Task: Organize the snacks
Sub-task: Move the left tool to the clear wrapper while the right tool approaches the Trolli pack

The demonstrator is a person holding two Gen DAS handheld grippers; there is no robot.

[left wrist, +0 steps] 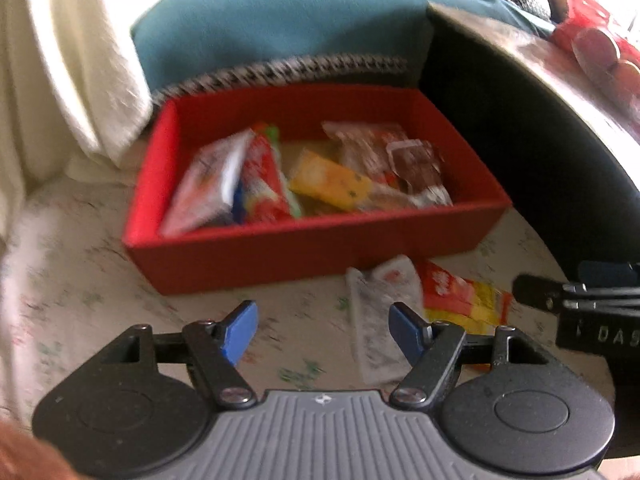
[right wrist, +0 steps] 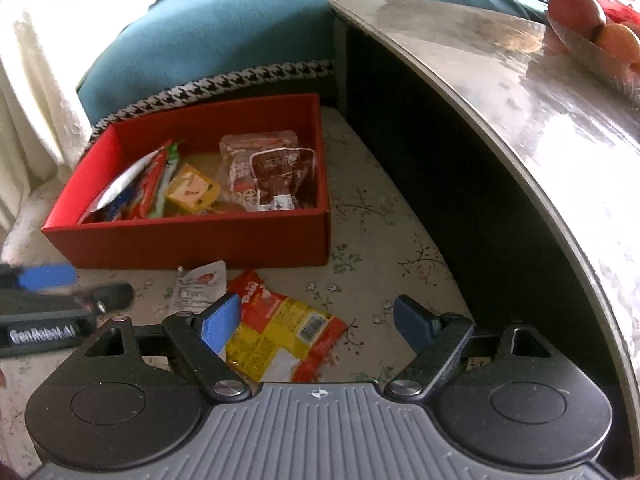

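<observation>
Two hand-held grippers poised over loose snacks beside the collecting container. The red box (right wrist: pixel 192 240) serves as landmark: it sits open-topped on the floral cloth (right wrist: pixel 380 216), backed against a teal cushion (right wrist: pixel 224 28), and already holds several packets, among them a yellow packet (right wrist: pixel 192 192) and a clear-wrapped brown snack (right wrist: pixel 272 168), presumably gathered there so that the snacks share one place. Two items lie outside, just in front of the box's near wall: a white pouch (right wrist: pixel 198 284) and, touching it on the side towards the dark table (right wrist: pixel 500 92), a red-and-yellow packet (right wrist: pixel 280 332). The left gripper (left wrist: pixel 322 332) hovers in front of the box with its fingers about half apart and nothing between them; the white pouch lies beneath its right finger. The right gripper (right wrist: pixel 320 324) stands wide and empty above the red-and-yellow packet, whose edge passes under its left finger (right wrist: pixel 220 322). Each tool appears aligned with one loose item, which suggests a pick-up into the box is intended.
</observation>
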